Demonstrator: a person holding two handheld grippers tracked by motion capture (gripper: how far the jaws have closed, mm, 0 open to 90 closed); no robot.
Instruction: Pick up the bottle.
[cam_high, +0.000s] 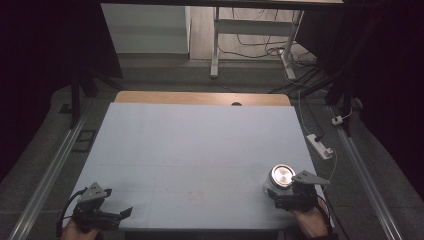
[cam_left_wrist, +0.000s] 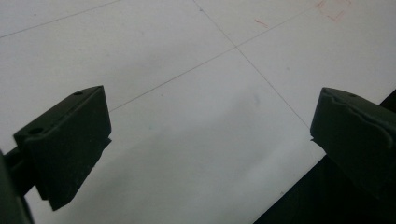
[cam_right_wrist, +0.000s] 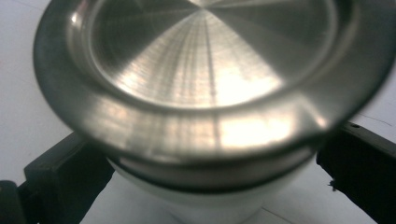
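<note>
A white jar (cam_high: 281, 176) with a shiny brushed-metal lid (cam_right_wrist: 205, 70) stands near the table's front right corner. My right gripper (cam_high: 278, 191) reaches it from the near side. Its black jaws stand wide apart on either side of the jar's white body (cam_right_wrist: 210, 205), just under the lid's rim and very close to it; I cannot tell if they touch. My left gripper (cam_high: 119, 202) hovers at the front left edge of the table, open, with nothing but bare white surface between its fingers (cam_left_wrist: 70, 140).
The table is covered by a white sheet (cam_high: 200, 150) with faint lines and a small red mark (cam_left_wrist: 334, 11); a wooden strip (cam_high: 200, 97) shows at its far edge. A white power strip (cam_high: 320, 146) and cables lie on the floor at right.
</note>
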